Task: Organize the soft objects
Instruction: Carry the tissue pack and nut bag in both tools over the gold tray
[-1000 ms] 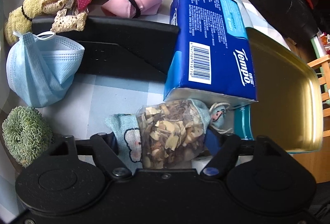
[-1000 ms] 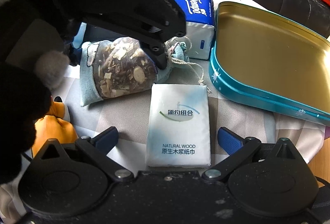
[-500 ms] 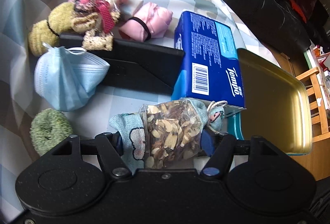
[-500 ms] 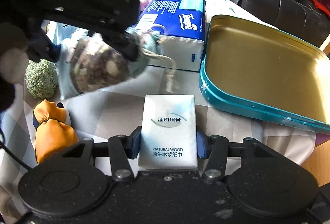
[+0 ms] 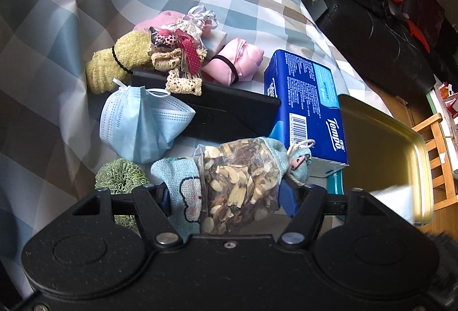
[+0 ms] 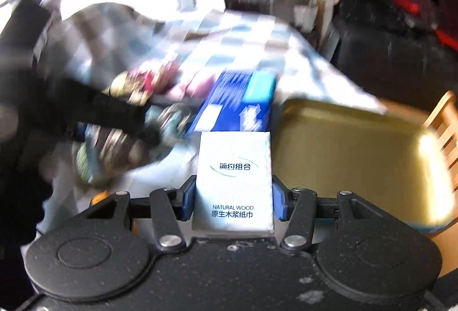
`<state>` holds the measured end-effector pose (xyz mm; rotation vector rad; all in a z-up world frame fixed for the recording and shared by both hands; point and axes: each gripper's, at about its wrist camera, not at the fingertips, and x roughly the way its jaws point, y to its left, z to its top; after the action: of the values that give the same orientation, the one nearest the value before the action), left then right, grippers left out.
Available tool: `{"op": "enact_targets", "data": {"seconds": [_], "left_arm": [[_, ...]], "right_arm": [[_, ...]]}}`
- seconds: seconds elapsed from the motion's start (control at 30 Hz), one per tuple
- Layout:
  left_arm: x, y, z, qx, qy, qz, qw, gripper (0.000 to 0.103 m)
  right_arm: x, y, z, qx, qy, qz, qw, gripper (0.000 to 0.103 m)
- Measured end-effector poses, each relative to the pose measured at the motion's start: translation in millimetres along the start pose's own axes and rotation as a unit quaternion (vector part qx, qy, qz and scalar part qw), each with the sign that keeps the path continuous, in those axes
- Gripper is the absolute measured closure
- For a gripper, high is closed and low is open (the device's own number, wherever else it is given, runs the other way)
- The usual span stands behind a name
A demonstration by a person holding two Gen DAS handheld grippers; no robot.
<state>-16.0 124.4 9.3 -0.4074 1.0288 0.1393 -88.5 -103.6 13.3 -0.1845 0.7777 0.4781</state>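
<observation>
My left gripper (image 5: 226,196) is shut on a clear sachet of dried herbs (image 5: 237,182) with pale blue cloth ends, held above the checked tablecloth. My right gripper (image 6: 233,200) is shut on a white tissue pack (image 6: 233,182) printed "NATURAL WOOD", lifted off the table beside the gold tray (image 6: 352,150). The tray also shows in the left wrist view (image 5: 380,150), with the blurred white pack (image 5: 395,199) over its near edge. The right wrist view is motion-blurred.
A blue Tempo tissue pack (image 5: 306,110) lies beside the tray. A blue face mask (image 5: 140,125), green scrunchie (image 5: 120,176), yellow towel roll (image 5: 114,65), pink cloth bundle (image 5: 237,62), ribbon trinkets (image 5: 183,53) and a black box (image 5: 226,110) lie further back. A wooden chair (image 5: 438,156) stands past the table.
Both grippers have risen from the table. The left lifted the herb sachet. The right closed on the white tissue pack and raised it toward the tray.
</observation>
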Motion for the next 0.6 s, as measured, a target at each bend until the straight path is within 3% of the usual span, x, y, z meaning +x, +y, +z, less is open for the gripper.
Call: {"op": "enact_targets", "data": {"seconds": [0.27,0.6], "left_arm": [[-18.1,-18.4,-2.2,0.024,-0.014,-0.006,0.9996,0.04],[-31.0,-85.2,17.2,0.08,-0.023,-0.037,0.9958,0.04]], "right_arm": [[-25.6,-80.4,43.7,0.044,-0.046,-0.065,0.996,0.052],[-16.6,-158.3,66.9,0.117,-0.044,-0.137,0.983,0.052]]}}
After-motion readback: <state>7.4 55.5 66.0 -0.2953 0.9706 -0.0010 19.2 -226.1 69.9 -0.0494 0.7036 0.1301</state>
